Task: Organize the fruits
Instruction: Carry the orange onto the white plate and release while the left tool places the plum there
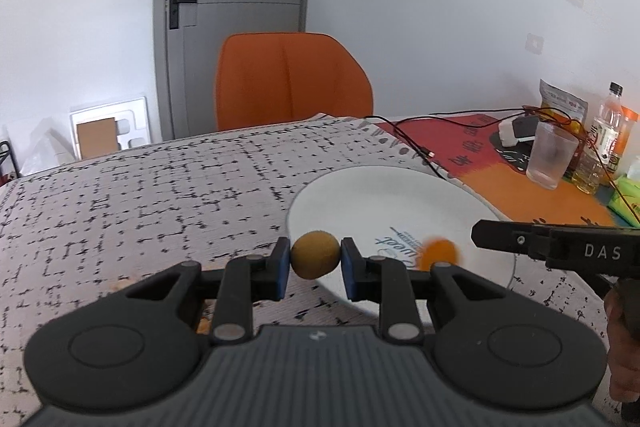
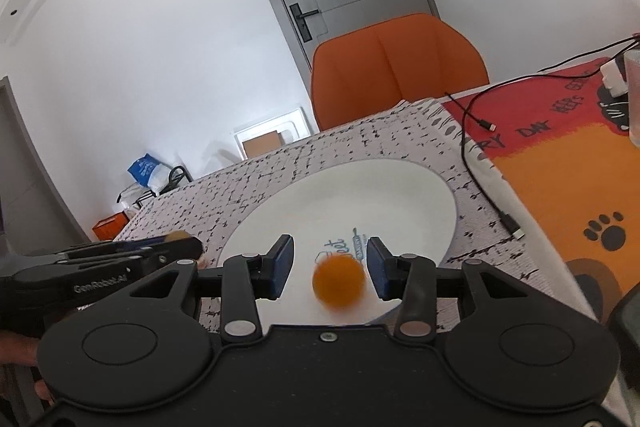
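My left gripper (image 1: 315,261) is shut on a brown-yellow kiwi-like fruit (image 1: 315,254), held just above the near left rim of a white plate (image 1: 384,203). A blurred orange fruit (image 1: 439,251) is over the plate's near part. In the right wrist view my right gripper (image 2: 330,269) is open, and the orange fruit (image 2: 339,282) is between its fingers without touching them, blurred, over the plate (image 2: 360,195). The right gripper shows at the right in the left wrist view (image 1: 480,235); the left gripper shows at the left in the right wrist view (image 2: 196,247).
The table has a black-and-white patterned cloth (image 1: 160,195) and an orange-red mat (image 2: 560,163). A black cable (image 2: 480,163) lies right of the plate. A plastic cup (image 1: 552,157), bottles (image 1: 604,135) and a bag stand at the far right. An orange chair (image 1: 292,79) is behind the table.
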Available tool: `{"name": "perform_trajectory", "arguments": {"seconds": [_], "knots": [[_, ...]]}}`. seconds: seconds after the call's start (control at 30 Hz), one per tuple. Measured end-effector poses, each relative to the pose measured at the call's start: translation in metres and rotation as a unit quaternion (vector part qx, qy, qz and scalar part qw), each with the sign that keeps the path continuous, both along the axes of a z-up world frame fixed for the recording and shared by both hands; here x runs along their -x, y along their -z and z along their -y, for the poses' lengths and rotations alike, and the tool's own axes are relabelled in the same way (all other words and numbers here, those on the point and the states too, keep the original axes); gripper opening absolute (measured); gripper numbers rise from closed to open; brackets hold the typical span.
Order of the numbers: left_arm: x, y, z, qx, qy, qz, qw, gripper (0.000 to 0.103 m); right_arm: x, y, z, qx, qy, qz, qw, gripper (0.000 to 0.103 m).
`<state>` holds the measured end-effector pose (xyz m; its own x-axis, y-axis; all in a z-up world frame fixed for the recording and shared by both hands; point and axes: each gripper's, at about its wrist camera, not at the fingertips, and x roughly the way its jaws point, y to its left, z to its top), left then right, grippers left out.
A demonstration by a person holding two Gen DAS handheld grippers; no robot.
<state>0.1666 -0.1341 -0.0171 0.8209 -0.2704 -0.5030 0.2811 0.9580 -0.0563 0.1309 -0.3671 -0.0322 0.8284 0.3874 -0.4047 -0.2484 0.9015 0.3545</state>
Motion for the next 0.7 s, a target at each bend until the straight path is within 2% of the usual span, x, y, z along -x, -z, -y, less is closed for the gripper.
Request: {"name": "perform_trajectory", "arguments": {"seconds": [0.43,0.7], "knots": [[-0.007,0.001,0.027,-0.008,0.032,-0.008,0.9994,0.025,0.006,-0.001,0.017,-0.011,0.016,0.000,1.000,0.042],[-0.004,-0.001,0.021,-0.012,0.015,-0.020,0.9996,0.029,0.010,-0.002,0.017,-0.015,0.018,0.001,1.000,0.042]]}}
